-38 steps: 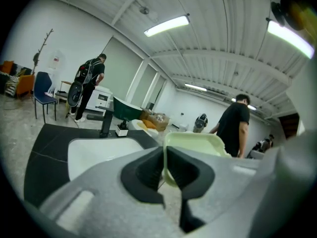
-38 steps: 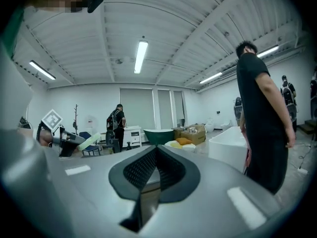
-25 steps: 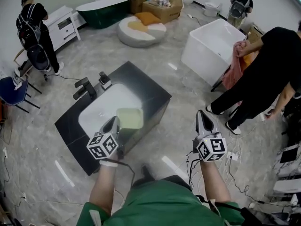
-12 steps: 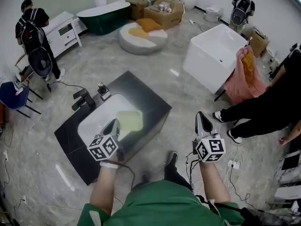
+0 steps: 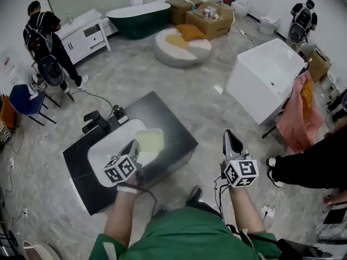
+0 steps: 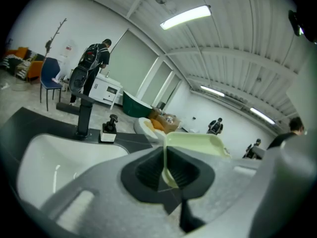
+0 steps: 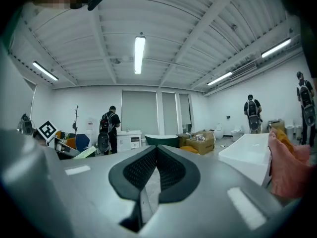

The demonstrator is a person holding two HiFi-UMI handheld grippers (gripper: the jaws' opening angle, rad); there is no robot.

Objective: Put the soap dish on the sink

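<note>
Soap dish [image 5: 149, 141], pale green, hangs in my left gripper [image 5: 132, 147] in the head view. It sits over the end of the white basin [image 5: 105, 151] that lies toward the right corner of the black sink [image 5: 165, 118], and I cannot tell whether it touches the rim. A black faucet [image 5: 95, 121] and a small pump bottle [image 5: 119, 113] stand along the sink's far edge. My right gripper [image 5: 232, 136] is off the sink altogether, over bare floor to its right.

From the left gripper view, the left gripper [image 6: 166, 168] is clenched on the dish's near rim, with the thin edge pinched between the dark pads. The soap dish [image 6: 195, 144] juts forward past the tips, roughly level. The basin [image 6: 54, 157] spreads below and to the left, and the faucet [image 6: 83, 114] and pump bottle [image 6: 109, 127] stand beyond it.

In the right gripper view, the right gripper [image 7: 156, 166] has its jaws pressed together with nothing between them. It points level across the room, with a white tub [image 7: 247, 152] at right.
</note>
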